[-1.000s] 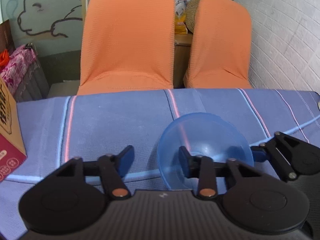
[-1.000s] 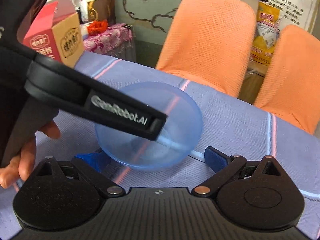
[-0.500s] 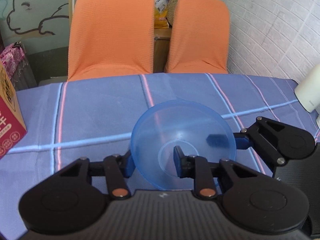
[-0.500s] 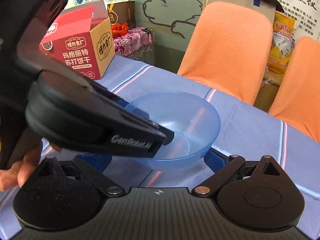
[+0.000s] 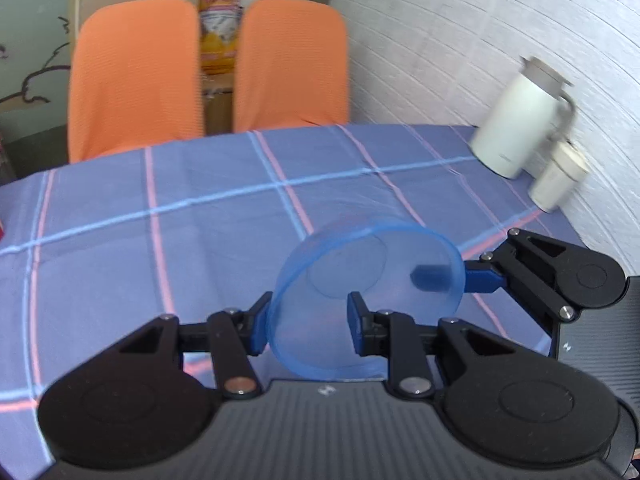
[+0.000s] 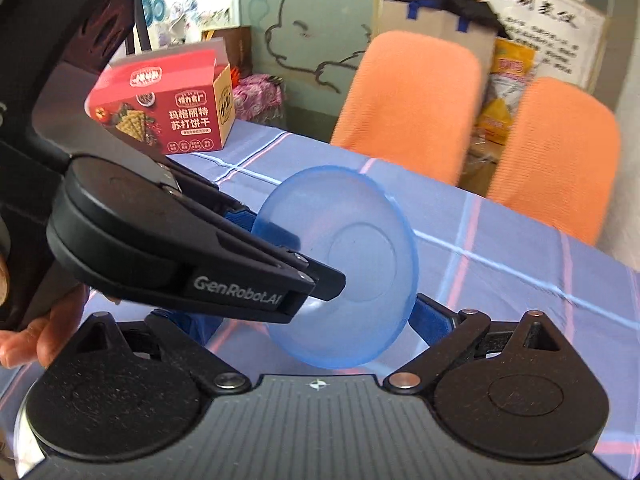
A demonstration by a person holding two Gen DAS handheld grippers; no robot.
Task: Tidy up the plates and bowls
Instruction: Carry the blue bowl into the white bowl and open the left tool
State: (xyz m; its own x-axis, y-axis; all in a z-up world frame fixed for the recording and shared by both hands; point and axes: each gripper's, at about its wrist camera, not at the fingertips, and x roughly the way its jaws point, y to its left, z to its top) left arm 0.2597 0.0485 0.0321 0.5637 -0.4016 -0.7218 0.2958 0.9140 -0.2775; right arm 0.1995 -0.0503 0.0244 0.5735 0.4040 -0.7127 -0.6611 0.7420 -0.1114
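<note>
A translucent blue bowl (image 5: pixel 368 276) is lifted off the checked tablecloth and tipped on its side. My left gripper (image 5: pixel 308 326) is shut on its near rim, one finger outside, one inside. In the right wrist view the bowl (image 6: pixel 352 256) shows its underside, with the left gripper's black body crossing in front. My right gripper (image 6: pixel 304 316) is open, its blue fingertips (image 6: pixel 432 318) spread on either side of the bowl; whether they touch it I cannot tell. A right fingertip (image 5: pixel 480 280) shows beside the bowl in the left wrist view.
A white jug (image 5: pixel 516 120) and a small white cup (image 5: pixel 556 180) stand at the table's far right by the wall. A red cracker box (image 6: pixel 168 112) stands at the far left. Two orange chairs (image 5: pixel 136 76) stand behind the table.
The bowl has been lifted from the cloth and tipped onto its side in my left gripper. Both grippers have swung right, bringing the jug and cup into view.
</note>
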